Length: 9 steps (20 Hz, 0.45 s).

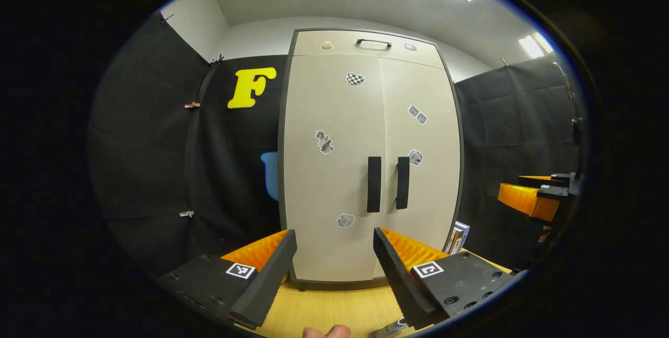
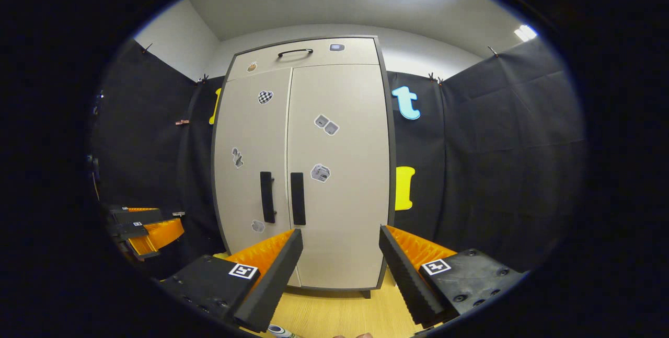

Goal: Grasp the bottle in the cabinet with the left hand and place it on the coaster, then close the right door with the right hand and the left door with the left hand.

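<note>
The left gripper carries two wedge-shaped fingers with ribbed inner faces, each on a black block mount bearing a square black-and-white marker tag and recessed screws, the screws plainest on the mount at 5 o'clock. The right gripper is of the same build: ribbed wedge fingers, black mounts, one marker tag per mount, with screw heads visible on the mount at 4 o'clock. A bare fingertip shows at 6 o'clock in the left gripper view; no sleeve is discernible.

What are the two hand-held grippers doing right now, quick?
Left hand-held gripper: open, holding nothing, facing the closed cabinet.
Right hand-held gripper: open, holding nothing.
</note>
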Motion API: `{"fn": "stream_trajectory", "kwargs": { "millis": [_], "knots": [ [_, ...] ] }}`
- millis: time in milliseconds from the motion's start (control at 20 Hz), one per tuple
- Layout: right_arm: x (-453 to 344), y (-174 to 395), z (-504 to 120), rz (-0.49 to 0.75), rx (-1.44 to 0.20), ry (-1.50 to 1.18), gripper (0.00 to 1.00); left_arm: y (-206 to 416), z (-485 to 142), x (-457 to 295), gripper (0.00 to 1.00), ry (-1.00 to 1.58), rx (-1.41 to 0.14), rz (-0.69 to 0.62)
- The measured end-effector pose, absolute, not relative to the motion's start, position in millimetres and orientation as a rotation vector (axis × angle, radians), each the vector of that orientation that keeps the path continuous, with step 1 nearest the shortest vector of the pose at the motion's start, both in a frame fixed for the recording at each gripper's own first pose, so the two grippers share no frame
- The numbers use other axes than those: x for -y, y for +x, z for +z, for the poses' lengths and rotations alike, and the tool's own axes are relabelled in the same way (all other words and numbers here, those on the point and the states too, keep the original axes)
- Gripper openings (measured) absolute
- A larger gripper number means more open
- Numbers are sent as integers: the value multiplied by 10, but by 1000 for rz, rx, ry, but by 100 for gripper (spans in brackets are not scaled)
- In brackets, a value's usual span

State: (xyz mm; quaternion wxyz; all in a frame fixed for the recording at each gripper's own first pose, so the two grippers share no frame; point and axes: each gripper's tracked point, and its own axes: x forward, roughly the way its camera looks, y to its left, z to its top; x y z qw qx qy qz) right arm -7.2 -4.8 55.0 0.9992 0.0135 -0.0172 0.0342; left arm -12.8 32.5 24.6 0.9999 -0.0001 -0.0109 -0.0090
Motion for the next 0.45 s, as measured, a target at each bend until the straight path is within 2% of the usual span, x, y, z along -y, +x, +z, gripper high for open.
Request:
{"fn": "stream_trajectory", "kwargs": {
  "millis": [450],
  "knots": [
    [36,-73,556,69,35,25,98,-129,249,-340,94,-6,21,-14]
  ]
}}
